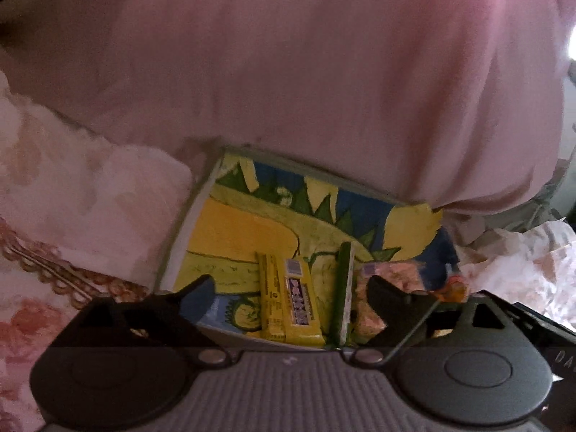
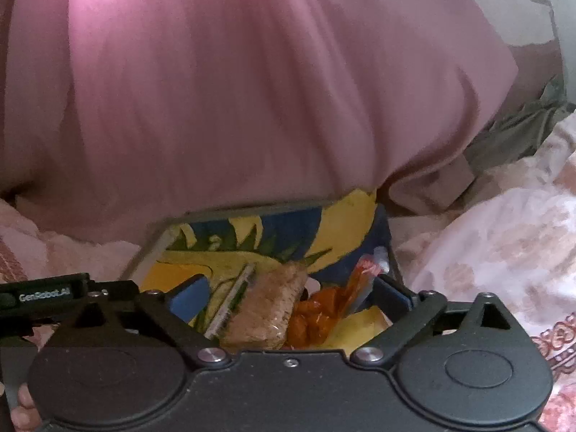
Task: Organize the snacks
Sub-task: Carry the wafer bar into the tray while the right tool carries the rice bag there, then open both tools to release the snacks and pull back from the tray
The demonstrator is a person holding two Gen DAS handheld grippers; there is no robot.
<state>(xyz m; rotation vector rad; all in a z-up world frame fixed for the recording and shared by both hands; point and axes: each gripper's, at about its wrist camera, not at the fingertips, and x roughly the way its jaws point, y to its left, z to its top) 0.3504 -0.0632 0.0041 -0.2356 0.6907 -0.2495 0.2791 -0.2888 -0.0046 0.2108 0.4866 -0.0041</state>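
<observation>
A painted board (image 1: 230,223) in yellow, green and blue lies flat on the bed and carries the snacks. In the left wrist view a yellow bar with a purple label (image 1: 288,302), a thin green-edged packet (image 1: 343,288), a pinkish wrapped bar (image 1: 369,320) and an orange lollipop (image 1: 455,289) lie side by side. My left gripper (image 1: 288,288) is open over the yellow bar, and its pads touch nothing. In the right wrist view my right gripper (image 2: 289,297) is open over a brown bar in clear wrap (image 2: 266,309), an orange wrapper (image 2: 316,313) and a yellow packet (image 2: 360,324) on the board (image 2: 172,270).
A big pink pillow (image 1: 324,72) rises right behind the board's far edge. Floral bedding (image 2: 504,237) surrounds the board, with grey cloth (image 2: 511,133) at the right. The left gripper's body (image 2: 43,295) shows in the right wrist view, and a hand (image 2: 21,406) is at the lower left.
</observation>
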